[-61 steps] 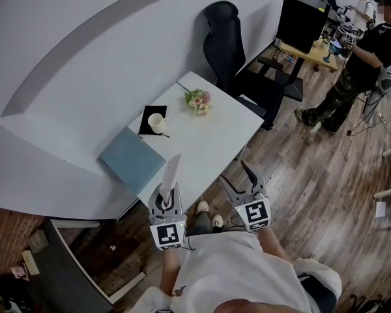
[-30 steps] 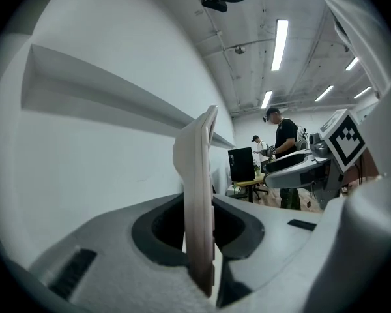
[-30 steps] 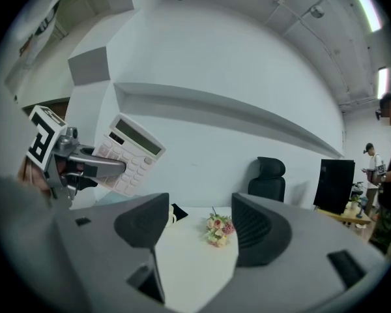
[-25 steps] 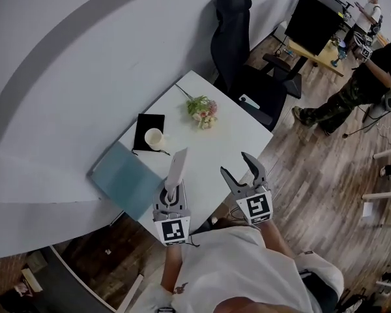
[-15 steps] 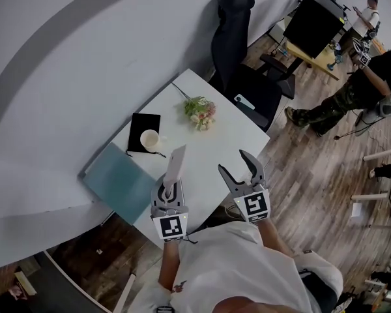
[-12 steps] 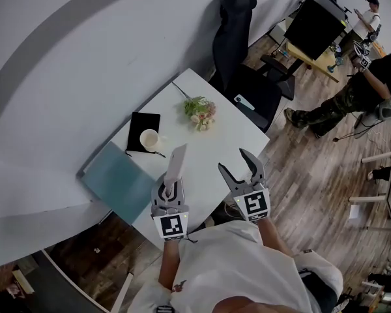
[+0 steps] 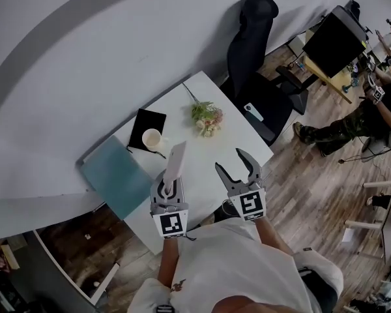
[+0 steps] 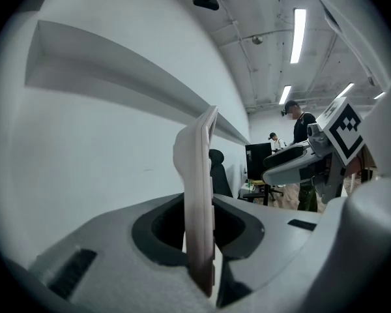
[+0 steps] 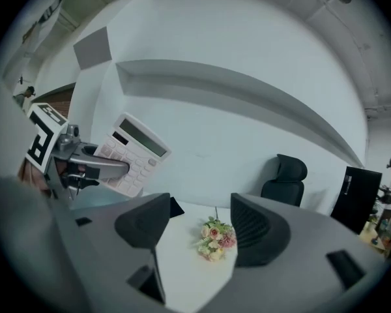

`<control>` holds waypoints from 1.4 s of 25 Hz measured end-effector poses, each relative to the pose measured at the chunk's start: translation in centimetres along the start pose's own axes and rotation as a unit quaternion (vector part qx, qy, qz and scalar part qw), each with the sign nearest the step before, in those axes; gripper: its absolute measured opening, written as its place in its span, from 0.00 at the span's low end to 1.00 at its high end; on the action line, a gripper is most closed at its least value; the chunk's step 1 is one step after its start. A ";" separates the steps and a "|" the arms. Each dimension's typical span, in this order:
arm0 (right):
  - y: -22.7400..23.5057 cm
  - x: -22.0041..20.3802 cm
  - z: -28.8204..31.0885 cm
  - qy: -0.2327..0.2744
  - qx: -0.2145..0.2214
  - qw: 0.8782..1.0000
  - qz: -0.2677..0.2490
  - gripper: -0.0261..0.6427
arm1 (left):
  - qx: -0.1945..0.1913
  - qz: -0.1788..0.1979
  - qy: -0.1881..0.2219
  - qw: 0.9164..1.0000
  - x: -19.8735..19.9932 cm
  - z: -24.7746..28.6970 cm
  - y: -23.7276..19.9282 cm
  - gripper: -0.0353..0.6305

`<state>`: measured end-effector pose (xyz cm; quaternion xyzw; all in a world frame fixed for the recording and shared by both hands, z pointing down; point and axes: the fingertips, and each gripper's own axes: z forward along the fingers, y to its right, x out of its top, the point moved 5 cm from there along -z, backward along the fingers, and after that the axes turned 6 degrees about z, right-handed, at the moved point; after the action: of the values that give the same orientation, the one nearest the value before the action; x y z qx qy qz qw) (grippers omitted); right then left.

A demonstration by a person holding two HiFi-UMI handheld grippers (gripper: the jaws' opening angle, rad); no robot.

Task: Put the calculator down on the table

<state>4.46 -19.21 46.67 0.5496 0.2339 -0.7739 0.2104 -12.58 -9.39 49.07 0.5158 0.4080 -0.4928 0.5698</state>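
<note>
My left gripper (image 7: 169, 178) is shut on a white calculator (image 7: 175, 162), held on edge above the near part of the white table (image 7: 238, 132). In the left gripper view the calculator (image 8: 198, 201) stands edge-on between the jaws. From the right gripper view its keys and display (image 9: 133, 154) face right, with the left gripper (image 9: 85, 165) clamped on its lower end. My right gripper (image 7: 240, 163) is open and empty, beside the left one over the table's near edge; in its own view the gripper (image 9: 199, 227) frames the flowers.
On the table lie a small bouquet (image 7: 207, 117), a cup (image 7: 152, 138) and a black notebook (image 7: 145, 126); a teal folder (image 7: 116, 173) sits at its left end. A black office chair (image 7: 254, 64) stands behind the table. People (image 7: 371, 109) stand at desks far right.
Both grippers have shifted a little forward over the table, the calculator still gripped on edge. The head view has swung, so the table and chair sit further right in the picture.
</note>
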 end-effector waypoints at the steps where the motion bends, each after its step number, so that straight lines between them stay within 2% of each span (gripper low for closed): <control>1: 0.5 0.0 0.4 0.001 0.009 1.000 -0.001 0.48 | 0.007 0.000 -0.003 1.000 0.1 0.4 0.3 0.15; 11: 5.2 -0.5 3.7 0.010 0.089 0.996 0.006 0.48 | 0.076 0.001 -0.047 0.996 1.2 3.6 2.6 0.16; 17: 6.6 -1.0 5.6 0.010 0.144 0.990 0.008 0.47 | 0.114 0.018 -0.077 0.990 1.0 4.0 3.6 0.16; 26: 5.3 -2.3 7.2 0.019 0.233 0.972 -0.016 0.47 | 0.172 -0.026 -0.119 0.978 -0.9 1.3 4.7 0.16; 30: 4.6 -2.9 6.7 0.011 0.242 0.970 -0.021 0.47 | 0.171 -0.053 -0.127 0.976 -2.4 0.0 5.4 0.16; 35: 4.3 -3.6 6.2 -0.003 0.222 0.975 -0.014 0.47 | 0.153 -0.077 -0.123 0.978 -3.6 -0.1 5.3 0.16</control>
<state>3.45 -26.11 51.25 0.5772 0.0631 -0.8109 0.0724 -8.03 -8.85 53.59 0.4995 0.2930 -0.6513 0.4904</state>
